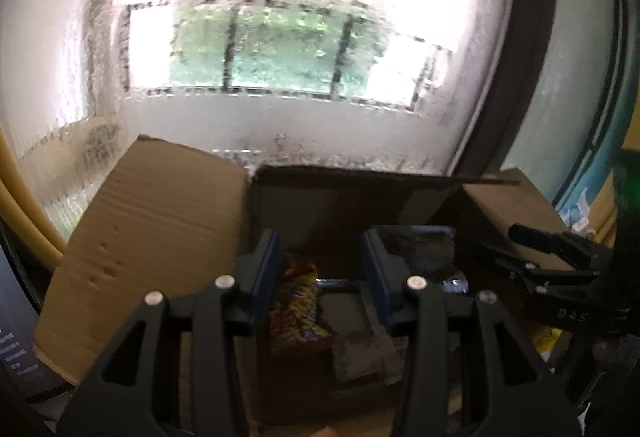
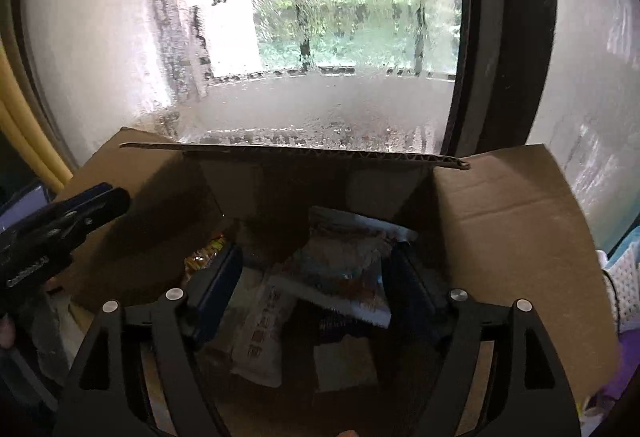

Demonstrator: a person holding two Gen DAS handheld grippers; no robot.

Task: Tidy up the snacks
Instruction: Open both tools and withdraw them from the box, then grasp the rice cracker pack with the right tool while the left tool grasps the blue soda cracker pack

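Observation:
An open cardboard box (image 1: 160, 221) (image 2: 512, 221) stands in front of a window and holds several snack packets. In the left wrist view my left gripper (image 1: 320, 273) is open over the box, above an orange-and-red snack bag (image 1: 298, 311) and a pale packet (image 1: 366, 355). In the right wrist view my right gripper (image 2: 316, 285) is open over the box, above a white packet with red print (image 2: 264, 337) and a larger pale bag (image 2: 344, 269). Neither gripper holds anything. Each gripper also shows in the other's view: the right one (image 1: 560, 261), the left one (image 2: 60, 229).
Box flaps stand up at the left (image 1: 152, 237), back (image 2: 296, 151) and right (image 2: 520, 229). A wet window (image 1: 280, 37) with a dark frame (image 2: 504, 37) is right behind the box. A yellow curtain (image 2: 24, 125) hangs at left. A white mesh thing (image 2: 622, 277) lies at right.

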